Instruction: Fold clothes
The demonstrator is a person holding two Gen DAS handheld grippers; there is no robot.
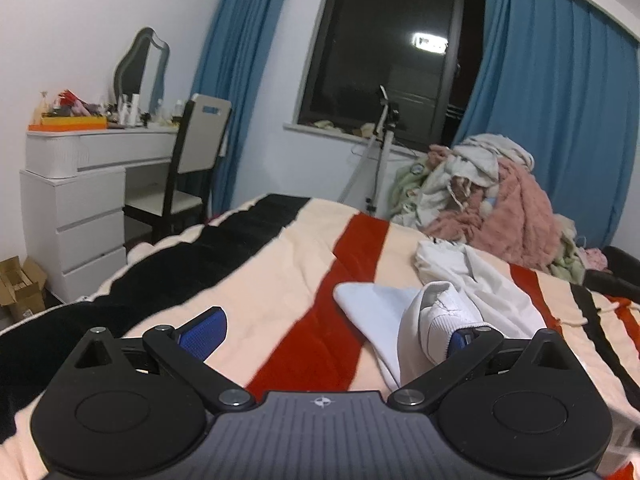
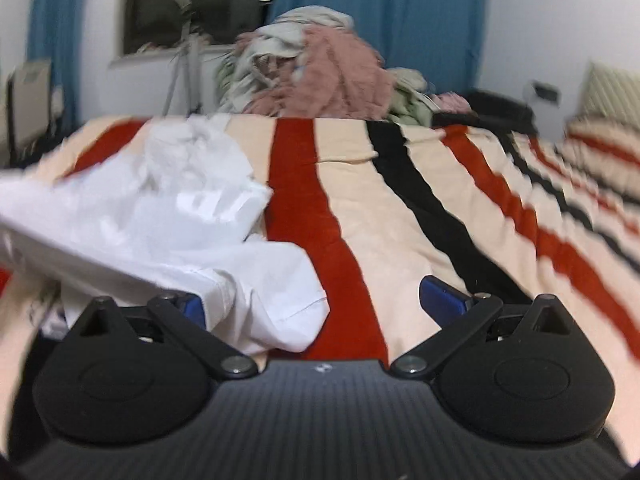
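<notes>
A crumpled white garment (image 1: 460, 280) lies on the striped blanket (image 1: 260, 280). My left gripper (image 1: 332, 336) hovers low over the bed, its blue fingers spread wide. A ribbed white cuff or collar drapes over its right finger (image 1: 458, 340), while the left finger (image 1: 204, 334) is bare. In the right wrist view the same white garment (image 2: 180, 216) spreads out at the left. My right gripper (image 2: 318, 300) is open too; a hemmed flap of the cloth covers its left finger (image 2: 194, 306), and the right finger (image 2: 442, 296) sits over bare blanket.
A heap of pink, grey and green clothes (image 1: 488, 196) is piled at the bed's far edge, with a tripod (image 1: 376, 152) beside it. A white dresser (image 1: 80, 200) and chair (image 1: 192, 160) stand to the left. Blue curtains (image 1: 560, 100) frame a dark window.
</notes>
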